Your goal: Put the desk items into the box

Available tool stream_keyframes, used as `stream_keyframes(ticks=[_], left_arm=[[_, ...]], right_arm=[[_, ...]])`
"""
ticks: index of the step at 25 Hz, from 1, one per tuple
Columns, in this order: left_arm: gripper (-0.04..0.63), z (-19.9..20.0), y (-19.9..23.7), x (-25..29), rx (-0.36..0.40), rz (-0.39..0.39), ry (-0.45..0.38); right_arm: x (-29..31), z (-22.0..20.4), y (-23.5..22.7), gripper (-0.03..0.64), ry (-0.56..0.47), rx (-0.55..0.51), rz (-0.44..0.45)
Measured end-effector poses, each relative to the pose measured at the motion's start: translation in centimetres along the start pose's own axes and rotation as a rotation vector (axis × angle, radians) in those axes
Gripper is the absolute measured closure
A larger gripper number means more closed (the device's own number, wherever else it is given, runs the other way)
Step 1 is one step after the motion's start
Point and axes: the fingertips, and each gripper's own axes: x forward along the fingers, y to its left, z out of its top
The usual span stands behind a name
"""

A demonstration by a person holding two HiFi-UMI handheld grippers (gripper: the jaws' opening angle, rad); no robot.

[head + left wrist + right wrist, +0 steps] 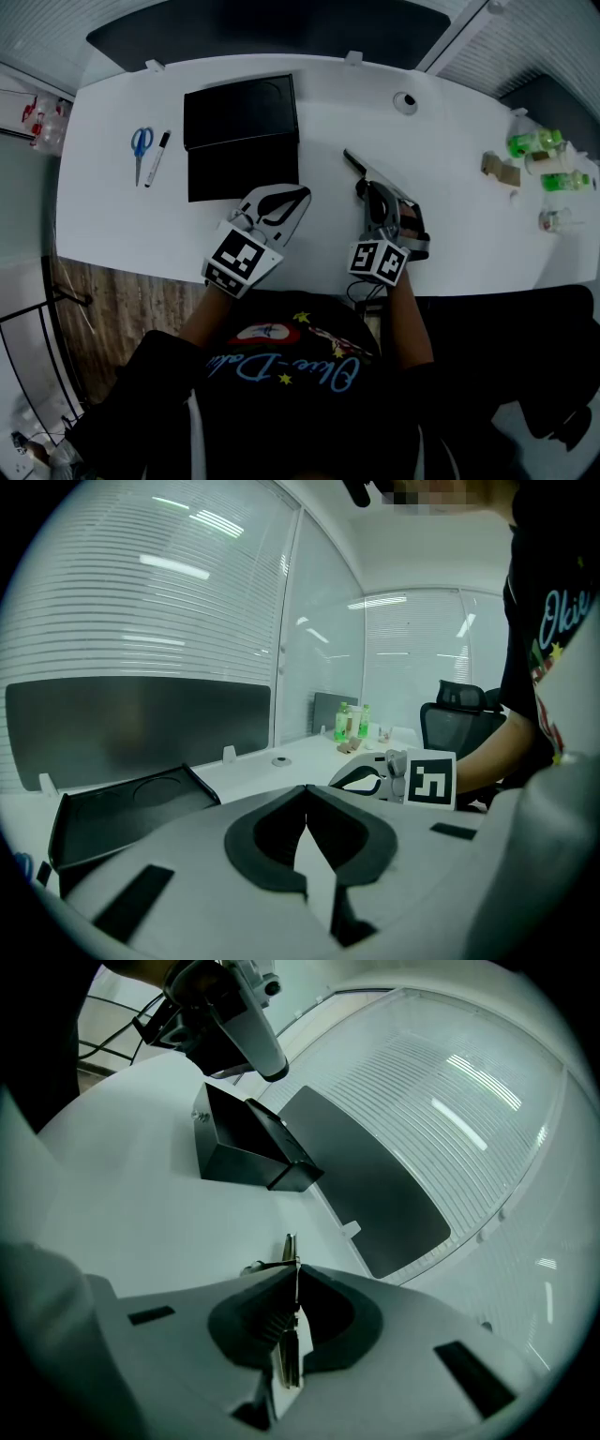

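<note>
Right gripper [294, 1274] is clamped tight on a thin, flat metal tool [353, 161], its dark end poking past the tips just right of the box, though we can't tell exactly what it is. Left gripper [307, 794] has its jaws pressed together on nothing. The matte black rectangular box [241, 111] sits open on the smooth white desk [469, 216], too dark inside to read, with blue-handled scissors [142, 148] and a marker [157, 157] to its left.
</note>
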Motion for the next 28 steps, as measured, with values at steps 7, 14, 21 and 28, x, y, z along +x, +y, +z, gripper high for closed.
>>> stream_keyframes(ticks=[7, 14, 21, 28], left_arm=[[0.588, 0.1, -0.1, -0.2, -0.005, -0.002, -0.007], [0.588, 0.3, -0.1, -0.8, 0.006, 0.011, -0.013], [0.588, 0.2, -0.2, -1.3, 0.021, 0.031, -0.019], [0.588, 0.3, -0.5, -1.9, 0.012, 0.063, -0.023]], right_arm=[[-0.5, 0.0, -0.4, 0.600, -0.004, 0.024, -0.007], [-1.1, 0.4, -0.9, 0.600, -0.014, 0.037, -0.015], [-1.7, 0.7, -1.4, 0.600, -0.028, 0.051, -0.027], [-2.5, 0.8, -2.1, 0.600, -0.047, 0.060, -0.039]])
